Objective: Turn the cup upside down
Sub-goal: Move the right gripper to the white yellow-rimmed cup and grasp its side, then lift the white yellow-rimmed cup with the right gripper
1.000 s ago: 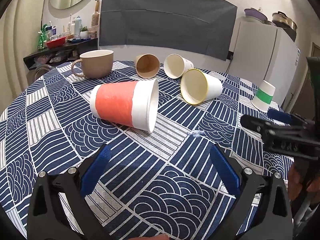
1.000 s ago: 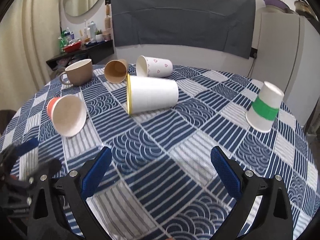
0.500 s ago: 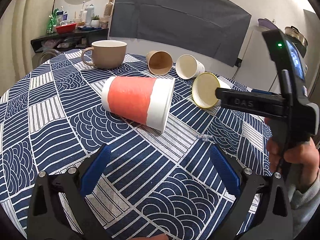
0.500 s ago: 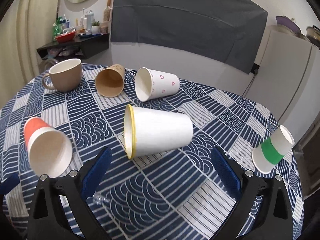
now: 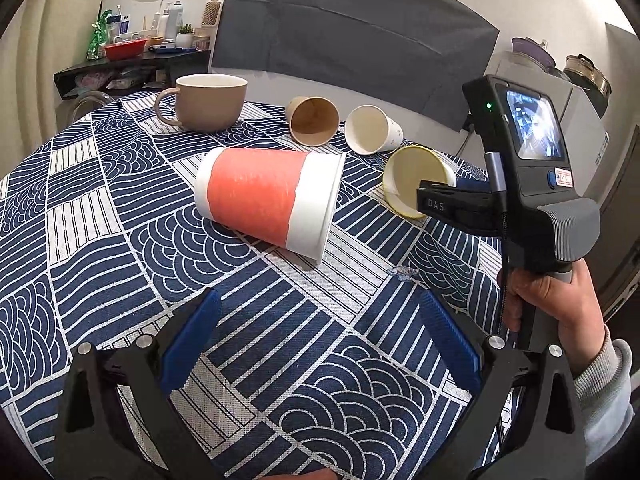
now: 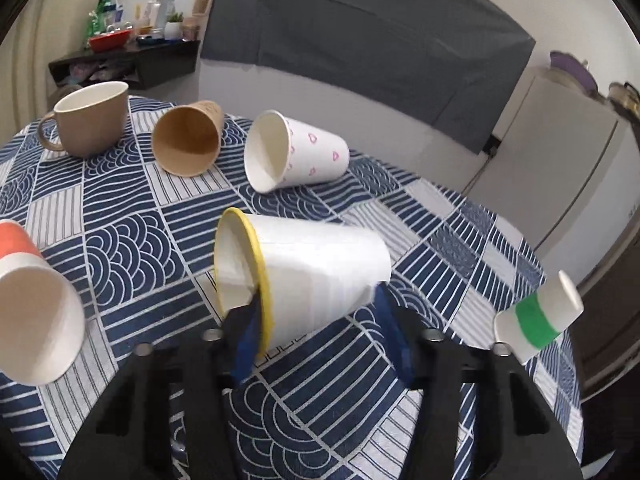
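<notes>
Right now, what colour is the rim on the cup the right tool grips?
Yellow rim, clearest in right wrist view.

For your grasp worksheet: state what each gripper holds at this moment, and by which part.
The right gripper has closed across the length of the yellow-rimmed cup, one finger at its mouth, the other at its base. The left gripper holds nothing.

Paper cups: five — yellow-rimmed cup [image 6: 316,276], heart-print cup [image 6: 296,152], brown cup [image 6: 188,140], orange-banded cup [image 6: 32,304], green-banded cup [image 6: 538,322]. Ceramic mug [image 6: 90,120]: one. Table [image 6: 120,248]: one.
</notes>
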A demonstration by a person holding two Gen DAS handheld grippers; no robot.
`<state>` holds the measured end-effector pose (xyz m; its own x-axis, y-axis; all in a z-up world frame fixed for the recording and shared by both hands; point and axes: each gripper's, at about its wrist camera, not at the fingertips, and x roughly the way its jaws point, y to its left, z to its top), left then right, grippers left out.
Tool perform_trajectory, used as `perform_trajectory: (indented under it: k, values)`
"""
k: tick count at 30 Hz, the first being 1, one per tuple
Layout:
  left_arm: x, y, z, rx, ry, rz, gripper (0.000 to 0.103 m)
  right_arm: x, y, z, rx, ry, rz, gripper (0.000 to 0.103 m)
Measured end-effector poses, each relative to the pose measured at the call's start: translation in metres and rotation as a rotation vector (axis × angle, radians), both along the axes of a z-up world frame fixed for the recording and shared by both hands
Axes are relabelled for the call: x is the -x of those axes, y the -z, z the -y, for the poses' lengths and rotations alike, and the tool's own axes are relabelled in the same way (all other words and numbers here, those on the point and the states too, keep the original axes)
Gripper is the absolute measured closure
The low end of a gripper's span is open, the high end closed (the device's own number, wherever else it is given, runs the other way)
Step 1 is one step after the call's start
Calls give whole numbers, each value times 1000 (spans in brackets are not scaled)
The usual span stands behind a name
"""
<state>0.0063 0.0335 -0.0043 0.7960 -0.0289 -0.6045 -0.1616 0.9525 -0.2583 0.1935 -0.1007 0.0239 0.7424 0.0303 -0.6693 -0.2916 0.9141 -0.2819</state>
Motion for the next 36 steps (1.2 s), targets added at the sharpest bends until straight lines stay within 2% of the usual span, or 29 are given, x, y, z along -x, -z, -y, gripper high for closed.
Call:
perform_trajectory:
  k: [2, 5, 8, 24, 36]
  values:
    - [0, 0, -1, 2, -7, -1, 6, -3, 2, 6, -25, 11, -19, 86]
    - [0, 1, -1, 3, -9, -4, 6, -4, 2, 15, -60, 19, -39, 95]
    - [-1, 1, -1, 2, -6, -8, 6, -4, 2, 24, -76, 26, -46, 99]
    - [0, 1, 0, -9, -10, -6, 6, 46, -9, 65, -96, 7, -35, 100]
    - [7, -3, 9, -68, -11, 11, 6, 107, -3, 91, -107, -36, -15, 100]
